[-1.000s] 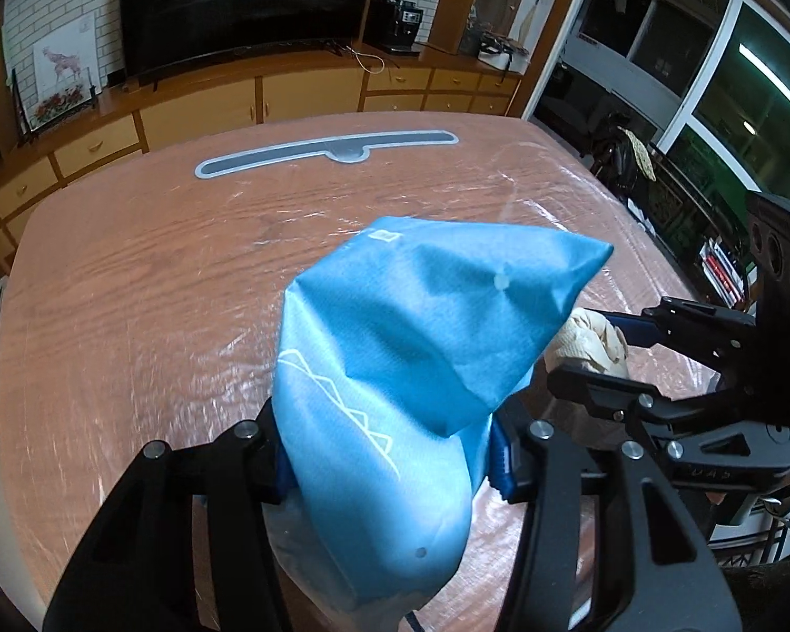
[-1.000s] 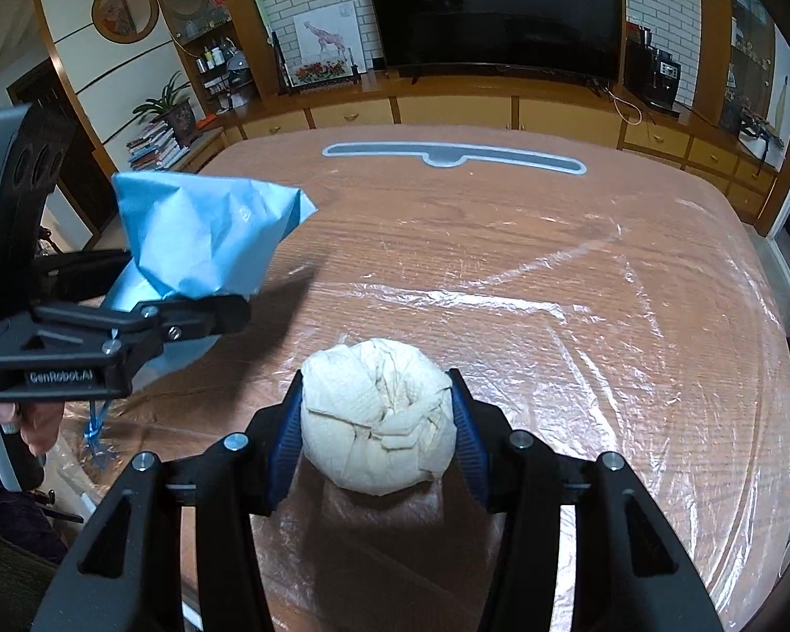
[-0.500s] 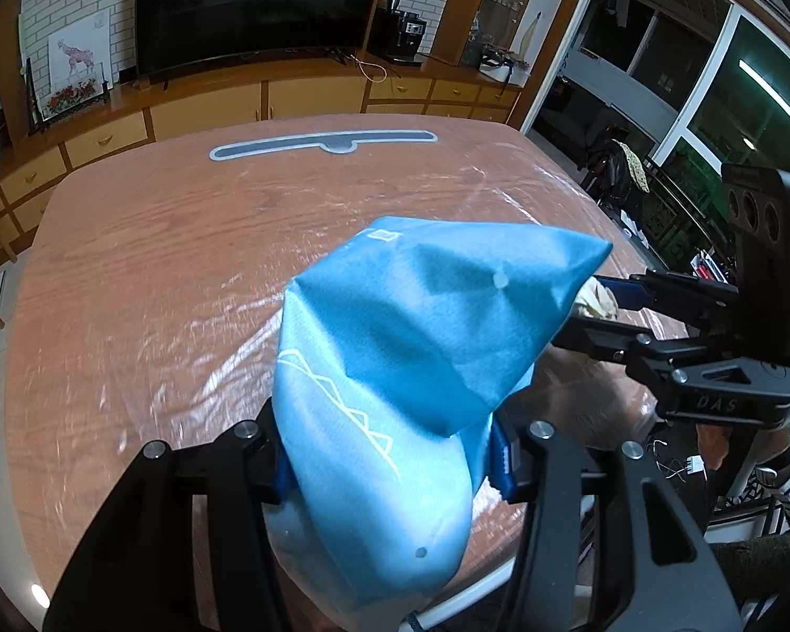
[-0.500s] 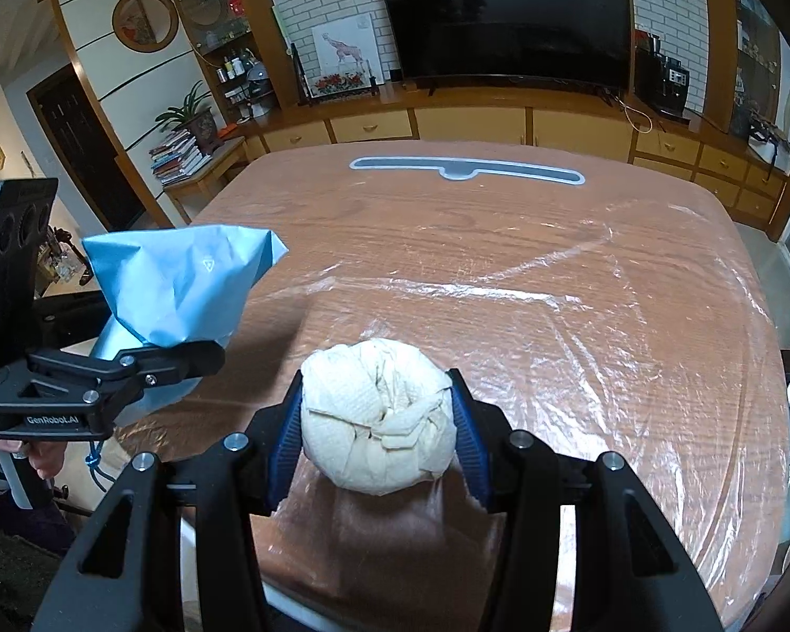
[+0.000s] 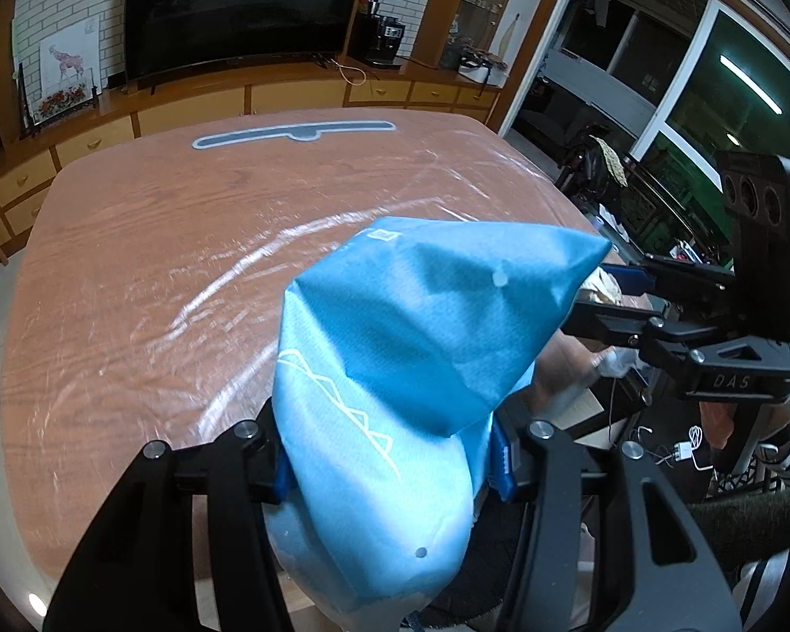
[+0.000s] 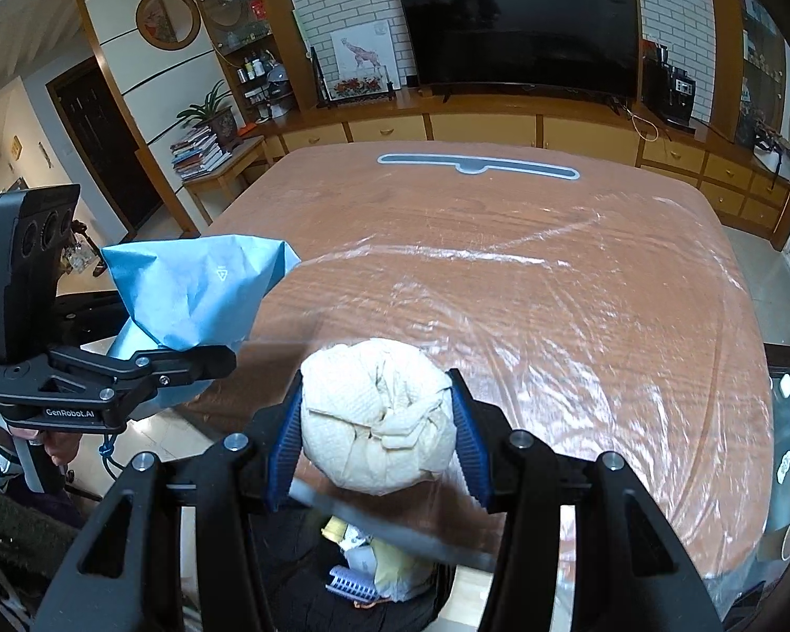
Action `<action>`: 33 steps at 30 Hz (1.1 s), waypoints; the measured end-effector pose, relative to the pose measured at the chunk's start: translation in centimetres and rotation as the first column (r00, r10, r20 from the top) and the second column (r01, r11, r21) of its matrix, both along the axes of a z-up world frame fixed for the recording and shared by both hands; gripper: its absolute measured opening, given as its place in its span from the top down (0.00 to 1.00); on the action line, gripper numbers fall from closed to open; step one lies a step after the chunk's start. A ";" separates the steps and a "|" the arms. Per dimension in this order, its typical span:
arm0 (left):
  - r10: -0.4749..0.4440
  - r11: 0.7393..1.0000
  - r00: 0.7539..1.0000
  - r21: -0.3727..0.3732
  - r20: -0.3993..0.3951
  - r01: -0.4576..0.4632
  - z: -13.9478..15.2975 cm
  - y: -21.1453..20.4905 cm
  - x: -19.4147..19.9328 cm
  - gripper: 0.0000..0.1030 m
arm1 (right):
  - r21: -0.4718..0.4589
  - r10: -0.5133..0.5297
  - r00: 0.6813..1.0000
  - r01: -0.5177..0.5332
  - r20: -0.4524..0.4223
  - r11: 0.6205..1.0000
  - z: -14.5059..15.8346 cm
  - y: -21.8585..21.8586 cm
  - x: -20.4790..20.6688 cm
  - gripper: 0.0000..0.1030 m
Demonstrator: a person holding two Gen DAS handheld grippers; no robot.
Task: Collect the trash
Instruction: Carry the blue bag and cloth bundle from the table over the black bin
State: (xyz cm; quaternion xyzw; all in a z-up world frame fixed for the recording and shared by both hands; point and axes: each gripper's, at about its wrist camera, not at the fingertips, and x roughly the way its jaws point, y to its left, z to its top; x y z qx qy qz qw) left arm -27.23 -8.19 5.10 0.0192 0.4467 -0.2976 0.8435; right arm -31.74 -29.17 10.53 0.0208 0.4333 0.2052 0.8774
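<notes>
My left gripper (image 5: pixel 389 461) is shut on a crumpled blue bag (image 5: pixel 416 368) and holds it up by the table's near edge; the bag also shows in the right wrist view (image 6: pixel 195 289). My right gripper (image 6: pixel 376 421) is shut on a cream ball of crumpled paper towel (image 6: pixel 376 416), held over the near edge of the table. Below it a dark bin (image 6: pixel 310 584) holds trash (image 6: pixel 374 563) such as yellow paper. In the left wrist view the right gripper (image 5: pixel 600 289) sits to the right, behind the bag, with a bit of towel (image 5: pixel 605 284) showing.
The wooden table (image 6: pixel 500 274) is covered in clear plastic film, with a grey curved strip (image 6: pixel 476 164) at its far edge. Cabinets and a TV (image 6: pixel 521 42) line the far wall. A small side table with books (image 6: pixel 205 158) stands left. The floor lies below the near edge.
Both grippers have pulled back toward the table's near edge with their loads. The bin with trash has come into view under the right gripper. Grips are unchanged.
</notes>
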 end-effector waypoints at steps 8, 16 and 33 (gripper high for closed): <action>-0.056 0.998 0.998 0.005 -0.005 0.056 0.0 -0.8 -3.1 0.47 | -0.014 0.011 1.000 -0.011 -0.007 1.000 -0.1 -0.6 -2.9 0.52; -0.104 0.994 0.995 0.035 -0.003 0.104 -0.4 -1.8 -6.4 0.47 | -0.020 0.024 0.999 -0.025 -0.034 0.999 -0.9 -0.8 -5.7 0.52; -0.187 0.972 0.978 0.126 -0.092 0.197 -4.6 -3.8 -11.3 0.47 | -0.045 0.101 0.990 -0.105 -0.097 0.993 -3.1 0.1 -9.9 0.52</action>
